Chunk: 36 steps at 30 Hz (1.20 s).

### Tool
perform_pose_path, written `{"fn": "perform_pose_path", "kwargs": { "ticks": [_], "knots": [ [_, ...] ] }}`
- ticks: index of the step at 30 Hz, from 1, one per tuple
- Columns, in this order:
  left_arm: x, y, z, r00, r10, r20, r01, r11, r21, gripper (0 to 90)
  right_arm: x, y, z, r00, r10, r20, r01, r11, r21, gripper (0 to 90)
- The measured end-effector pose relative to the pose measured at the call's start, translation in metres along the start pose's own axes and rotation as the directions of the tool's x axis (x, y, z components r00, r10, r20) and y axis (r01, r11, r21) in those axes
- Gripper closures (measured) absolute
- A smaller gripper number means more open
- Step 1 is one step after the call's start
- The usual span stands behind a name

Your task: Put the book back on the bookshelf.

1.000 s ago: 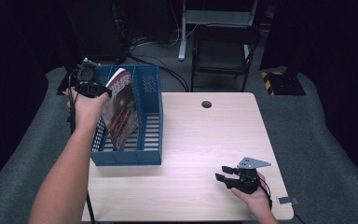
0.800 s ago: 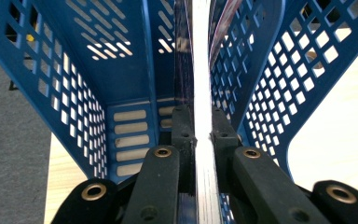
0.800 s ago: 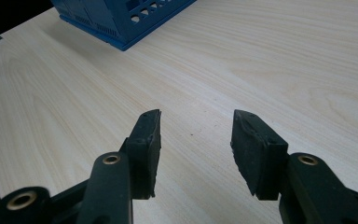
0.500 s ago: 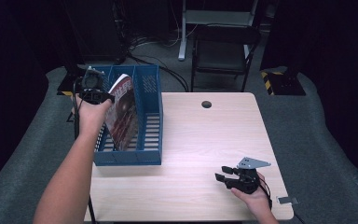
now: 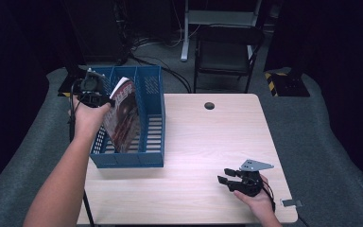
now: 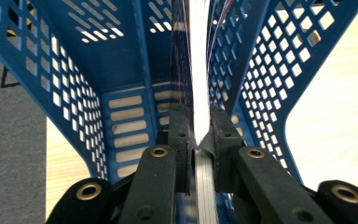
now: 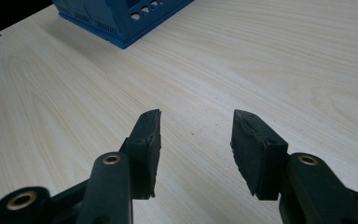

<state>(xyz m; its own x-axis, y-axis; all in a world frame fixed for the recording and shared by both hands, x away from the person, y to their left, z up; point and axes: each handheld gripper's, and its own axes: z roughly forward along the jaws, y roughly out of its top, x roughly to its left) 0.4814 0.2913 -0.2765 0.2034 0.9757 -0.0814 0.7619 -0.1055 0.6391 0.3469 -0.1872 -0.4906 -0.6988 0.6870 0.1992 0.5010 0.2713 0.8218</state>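
A magazine [image 5: 123, 113] with a red cover stands on edge inside the blue slotted file rack [image 5: 151, 137] at the table's left. My left gripper [image 5: 97, 97] grips its upper edge from the left. In the left gripper view the two pads [image 6: 179, 130] press the magazine's white page edge [image 6: 198, 70] between the rack's walls [image 6: 121, 79]. The jaws have just been opening a little, with the magazine still between them. My right gripper [image 5: 224, 176] rests near the table's front right with its jaws apart. Nothing lies between its fingers [image 7: 196, 130] but bare wood.
The light wooden table [image 5: 208, 142] has a round cable hole [image 5: 210, 105] at its back edge. A dark chair [image 5: 224, 52] stands behind the table. Grey floor cover surrounds it. The rack's corner [image 7: 121, 18] lies far ahead of the right gripper.
My left hand has come down and slightly toward me, sinking the magazine deeper into the rack. The right gripper has not moved.
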Motion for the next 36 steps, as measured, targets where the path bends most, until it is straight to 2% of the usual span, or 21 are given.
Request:
{"fn": "perform_pose_path", "kwargs": {
  "ticks": [1, 3, 5, 19, 20, 22, 25, 27, 36],
  "knots": [
    [-0.001, 0.000, 0.000, 0.9999, -0.009, 0.006, 0.009, 1.0000, 0.000, 81.0, 0.000, 0.000, 0.000, 1.0000, 0.002, -0.003, -0.002, 1.000, 0.000, 52.3],
    [-0.002, -0.001, -0.001, 0.9999, 0.003, 0.012, -0.003, 1.0000, 0.004, 79.6, 0.000, 0.000, 0.000, 1.0000, 0.003, -0.004, -0.003, 1.000, 0.002, 52.3],
    [-0.004, -0.001, -0.003, 0.9999, -0.001, 0.014, 0.001, 1.0000, 0.009, 78.0, 0.000, 0.000, 0.000, 1.0000, 0.000, -0.002, 0.000, 1.000, 0.002, 52.3],
    [-0.003, -0.006, -0.011, 0.9998, 0.003, 0.021, -0.003, 0.9998, 0.018, 79.0, 0.000, 0.000, 0.001, 1.0000, 0.001, -0.002, -0.001, 1.000, 0.004, 52.5],
    [-0.002, -0.007, -0.011, 0.9997, 0.012, 0.020, -0.012, 0.9997, 0.022, 79.3, 0.000, 0.000, 0.001, 1.0000, 0.001, -0.002, -0.001, 1.000, 0.004, 52.5],
    [-0.002, -0.007, -0.011, 0.9998, -0.002, 0.020, 0.001, 0.9998, 0.019, 80.2, 0.000, 0.000, 0.001, 1.0000, 0.000, -0.003, 0.000, 1.000, 0.005, 52.5],
    [-0.002, -0.007, -0.011, 0.9998, 0.008, 0.018, -0.009, 0.9998, 0.020, 80.8, 0.001, 0.000, 0.001, 1.0000, 0.001, -0.002, -0.001, 1.000, 0.006, 52.5],
    [-0.003, -0.007, -0.011, 0.9998, -0.001, 0.017, 0.001, 0.9998, 0.019, 81.0, 0.001, 0.000, 0.001, 1.0000, 0.000, -0.003, 0.000, 1.000, 0.005, 52.5],
    [-0.003, -0.007, -0.011, 0.9998, 0.020, -0.004, -0.020, 0.9997, 0.013, 83.2, 0.000, 0.000, 0.001, 1.0000, 0.000, -0.003, 0.000, 1.000, 0.005, 52.6]
  ]
}}
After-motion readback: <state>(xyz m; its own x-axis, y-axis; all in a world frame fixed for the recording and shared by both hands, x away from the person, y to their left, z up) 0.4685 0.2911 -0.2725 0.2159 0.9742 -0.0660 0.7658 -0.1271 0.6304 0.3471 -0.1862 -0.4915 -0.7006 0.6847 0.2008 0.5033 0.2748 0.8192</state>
